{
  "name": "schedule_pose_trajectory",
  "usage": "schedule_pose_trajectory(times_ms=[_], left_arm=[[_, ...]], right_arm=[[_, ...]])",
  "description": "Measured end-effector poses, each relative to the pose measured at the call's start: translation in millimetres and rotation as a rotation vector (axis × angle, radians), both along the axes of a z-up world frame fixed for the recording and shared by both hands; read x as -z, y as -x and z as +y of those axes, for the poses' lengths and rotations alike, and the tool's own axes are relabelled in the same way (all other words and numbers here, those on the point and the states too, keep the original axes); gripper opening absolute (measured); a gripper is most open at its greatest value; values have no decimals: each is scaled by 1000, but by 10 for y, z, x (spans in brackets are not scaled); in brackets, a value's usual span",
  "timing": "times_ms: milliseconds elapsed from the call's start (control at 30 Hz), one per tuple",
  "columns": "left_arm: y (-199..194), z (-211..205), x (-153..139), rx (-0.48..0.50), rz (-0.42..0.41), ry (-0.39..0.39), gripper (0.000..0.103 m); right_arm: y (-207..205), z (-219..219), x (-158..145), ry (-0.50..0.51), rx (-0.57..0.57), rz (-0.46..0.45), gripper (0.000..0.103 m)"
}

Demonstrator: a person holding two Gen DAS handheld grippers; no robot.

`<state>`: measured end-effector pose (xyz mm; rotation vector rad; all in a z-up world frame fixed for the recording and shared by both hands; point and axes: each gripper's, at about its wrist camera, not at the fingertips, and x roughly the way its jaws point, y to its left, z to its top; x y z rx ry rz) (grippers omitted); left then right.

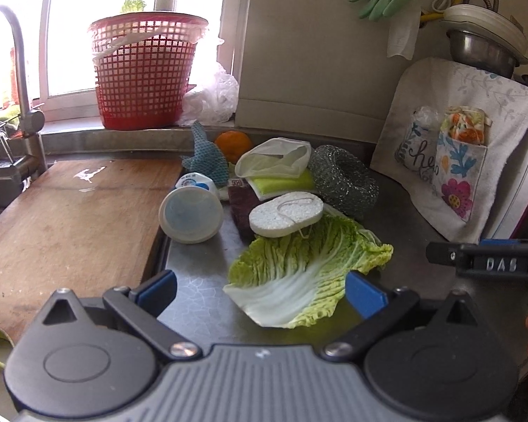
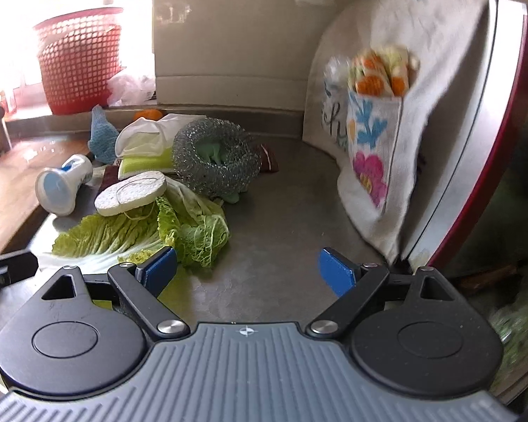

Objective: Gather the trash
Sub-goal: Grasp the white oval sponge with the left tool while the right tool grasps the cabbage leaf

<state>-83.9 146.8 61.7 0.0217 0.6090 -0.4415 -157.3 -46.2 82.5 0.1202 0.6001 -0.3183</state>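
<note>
A large cabbage leaf (image 1: 299, 274) lies on the steel counter (image 1: 200, 302), its white stalk end between the blue fingers of my left gripper (image 1: 260, 292), which is open around it. A white foam piece (image 1: 287, 214) rests on the leaf's far edge. Beside it lies a tipped white cup (image 1: 192, 216). In the right wrist view the leaf (image 2: 133, 235) and foam piece (image 2: 132, 193) sit to the left. My right gripper (image 2: 248, 272) stands open over bare counter (image 2: 281, 211), its left finger beside the leaf's crumpled edge. A red basket (image 1: 144, 70) with a liner stands on the windowsill.
A wooden cutting board (image 1: 70, 225) covers the left side by the faucet (image 1: 21, 88). Behind the leaf sit a steel scourer (image 1: 345, 179), a yellow sponge (image 1: 281, 183), a blue net cloth (image 1: 207, 158) and an orange (image 1: 232, 144). A floral cloth (image 1: 464, 154) hangs at right.
</note>
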Motion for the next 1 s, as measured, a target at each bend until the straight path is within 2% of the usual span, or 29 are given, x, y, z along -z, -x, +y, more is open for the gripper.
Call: schedule_pose_trajectory(times_ms=[133,167,233,333,433,700,833,1000], left_arm=[[-50,7,41,14,8,13,92],[-72,7,48,14,7,15,91],[-124,1,57,13,3,19,87],[-238,-12,106,4,14,23,80],[-357,-27,192,-9,43,16,73],[-553,11,272,-55,67,-6,72],[-630,59,272,-84,68,-19,72],[-692,115,277,-109,67,-22,74]], right_arm=[[-30,-121,29,-118,2,-28,103],[-47,-159,40,-156,-14,-44,99],[-88,-218,62,-218,-30,-56,67],[-192,-274,152,-327,-56,-45,52],[-281,-281,309,-451,-99,-29,45],[-566,-79,494,-556,-187,3,47],[-736,26,613,-552,-195,0,56],[-914,99,635,-549,-191,-7,56]])
